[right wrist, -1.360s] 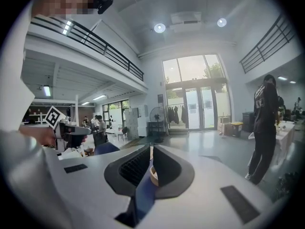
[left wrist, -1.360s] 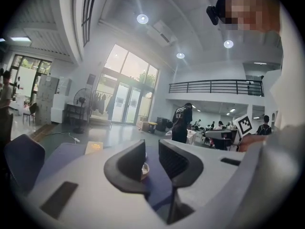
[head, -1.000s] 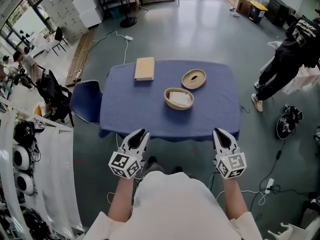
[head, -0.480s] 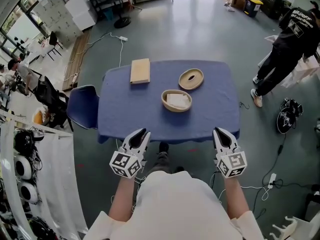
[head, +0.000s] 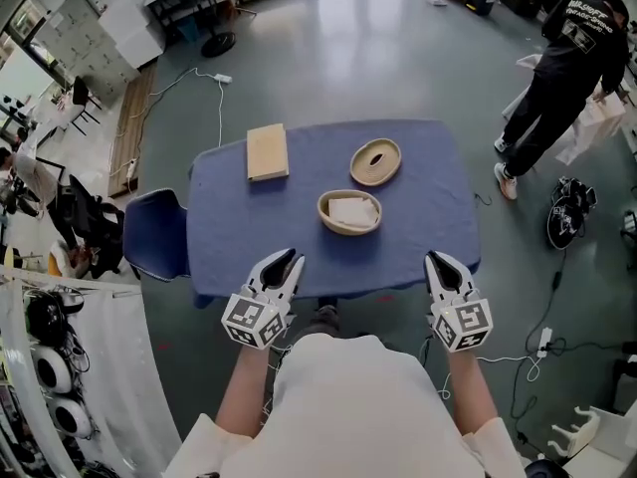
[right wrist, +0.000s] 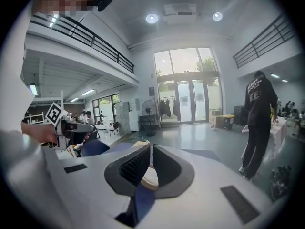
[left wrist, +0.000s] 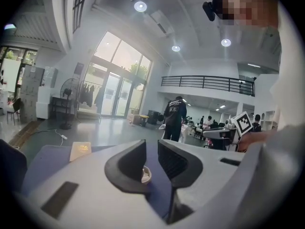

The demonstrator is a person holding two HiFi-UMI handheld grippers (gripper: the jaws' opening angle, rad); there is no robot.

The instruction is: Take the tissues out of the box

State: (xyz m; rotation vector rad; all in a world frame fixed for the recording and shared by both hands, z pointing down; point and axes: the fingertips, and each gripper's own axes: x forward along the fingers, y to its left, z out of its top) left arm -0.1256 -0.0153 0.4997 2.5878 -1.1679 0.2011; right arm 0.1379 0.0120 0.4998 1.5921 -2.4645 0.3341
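The white tissues [head: 352, 210] are lying untouched inside the round, beige, woven-looking tissue box [head: 323, 210], which is sitting open near the middle of the blue-clothed table [head: 428, 197]. Its oval beige lid with the slot [head: 375, 169] is resting just behind it, and a flat tan rectangular box [head: 267, 151] is lying apart at the far left. Compared with a second ago, the table is sitting lower and nearer in the head view. The tips of both grippers are now overlapping its near edge instead of hanging short of it, so the person seems to be closing in rather than reaching yet. The left gripper [head: 287, 259] is holding its jaws moderately apart with nothing between them, only the distant box showing through the gap. The right gripper [head: 436, 260] is keeping its jaws drawn to a thin slit, gripping nothing. The pull itself is probably still ahead, and a reach forward over the cloth is likely coming first.
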